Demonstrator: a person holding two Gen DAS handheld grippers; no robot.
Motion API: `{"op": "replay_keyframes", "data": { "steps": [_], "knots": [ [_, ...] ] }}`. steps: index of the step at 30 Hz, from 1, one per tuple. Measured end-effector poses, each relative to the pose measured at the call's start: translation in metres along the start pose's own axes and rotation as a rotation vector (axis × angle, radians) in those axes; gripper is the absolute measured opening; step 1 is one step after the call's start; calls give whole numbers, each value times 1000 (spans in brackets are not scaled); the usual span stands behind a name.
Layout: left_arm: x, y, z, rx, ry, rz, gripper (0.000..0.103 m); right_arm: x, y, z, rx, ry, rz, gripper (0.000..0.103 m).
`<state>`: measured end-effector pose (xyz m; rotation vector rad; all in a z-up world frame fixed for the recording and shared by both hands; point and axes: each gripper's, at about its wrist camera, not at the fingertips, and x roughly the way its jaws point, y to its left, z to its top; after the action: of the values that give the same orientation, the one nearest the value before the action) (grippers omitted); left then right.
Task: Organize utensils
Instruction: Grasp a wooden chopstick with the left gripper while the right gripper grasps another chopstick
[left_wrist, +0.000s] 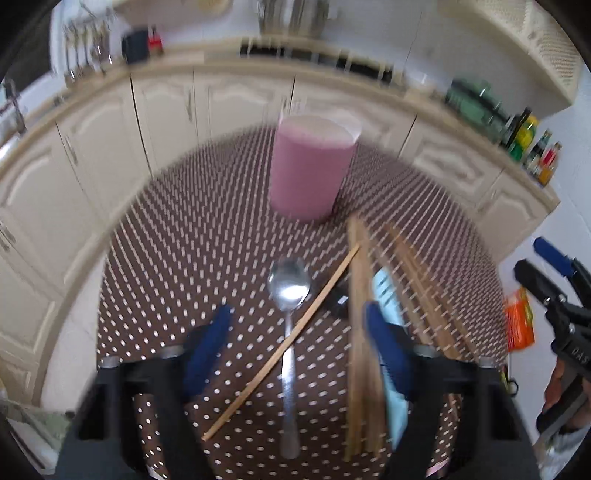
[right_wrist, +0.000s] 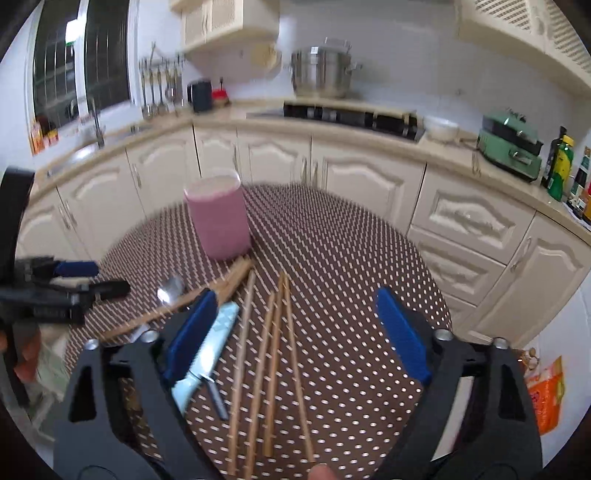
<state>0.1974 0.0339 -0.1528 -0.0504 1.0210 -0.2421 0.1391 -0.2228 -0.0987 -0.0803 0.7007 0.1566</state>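
Observation:
A pink cup (left_wrist: 308, 168) stands upright at the far side of a brown dotted table (left_wrist: 207, 243); it also shows in the right wrist view (right_wrist: 219, 218). A metal spoon (left_wrist: 289, 295) lies between the fingers of my open left gripper (left_wrist: 295, 325), crossed by one wooden chopstick (left_wrist: 284, 343). Several more chopsticks (left_wrist: 360, 332) lie by its right finger, beside a light-blue knife (left_wrist: 388, 295). My right gripper (right_wrist: 295, 314) is open above several chopsticks (right_wrist: 269, 354), with the knife (right_wrist: 210, 343) by its left finger. Neither gripper holds anything.
Cream kitchen cabinets (right_wrist: 362, 177) curve behind the table, with a hob (right_wrist: 351, 114), a steel pot (right_wrist: 321, 70) and a green appliance (right_wrist: 511, 147) on the counter. An orange bag (right_wrist: 546, 395) lies on the floor at the right. The left gripper (right_wrist: 59, 291) shows in the right view.

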Motion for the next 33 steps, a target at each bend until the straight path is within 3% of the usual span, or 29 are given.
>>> {"op": "replay_keyframes", "data": {
  "steps": [3,9,12,17,20,29,33],
  "knots": [
    [27,2,0,49,88,-27,42,23,-6,-3,-18,104,23,77],
    [67,-28,-7,221,199,-2,36,56,-15,-7,-37,257,74,77],
    [84,-33,-6,243,221,58,18,67,-17,-8,-52,318,78,77],
    [91,-36,4,240,230,71,6,86,-21,-7,-61,407,108,63],
    [85,-31,18,216,235,58,6,103,-24,-5,-53,474,131,51],
    [57,-8,17,159,207,-3,6,137,-9,4,-104,592,167,38],
    [41,-4,20,135,179,-41,6,151,-1,13,-126,616,136,26]
  ]
}}
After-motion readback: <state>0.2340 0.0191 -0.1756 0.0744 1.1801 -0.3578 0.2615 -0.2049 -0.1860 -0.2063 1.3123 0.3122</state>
